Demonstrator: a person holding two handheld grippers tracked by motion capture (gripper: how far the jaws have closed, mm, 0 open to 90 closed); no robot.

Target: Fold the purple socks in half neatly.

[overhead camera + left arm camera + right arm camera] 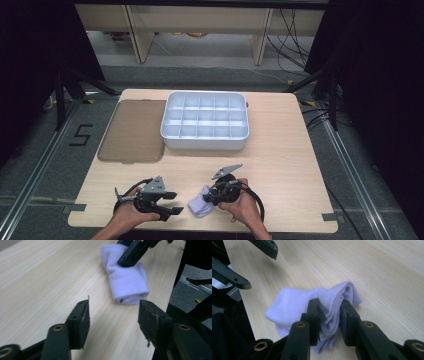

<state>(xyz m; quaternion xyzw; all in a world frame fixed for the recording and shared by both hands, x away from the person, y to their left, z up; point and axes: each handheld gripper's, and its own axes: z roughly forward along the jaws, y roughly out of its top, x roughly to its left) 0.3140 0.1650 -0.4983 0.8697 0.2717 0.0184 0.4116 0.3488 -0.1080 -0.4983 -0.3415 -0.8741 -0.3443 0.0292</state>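
A folded lavender sock [198, 206] lies on the wooden table near its front edge. My right gripper [209, 198] is shut on the sock's bunched end; in the right gripper view the pads [314, 315] pinch the folds of the sock [292, 303] from both sides. My left gripper [176, 203] stands open just left of the sock with nothing between its fingers. In the left gripper view the open gripper [113, 315] points at the sock [127, 282] a short way ahead, without touching it. A jaw of the right gripper [130, 255] rests on the sock's far end.
A white tray [205, 142] divided into several empty compartments stands at the table's middle back. A flat brown translucent lid [132, 131] lies to its left. Bare wood spans between the tray and the grippers. The table's front edge is close behind the hands.
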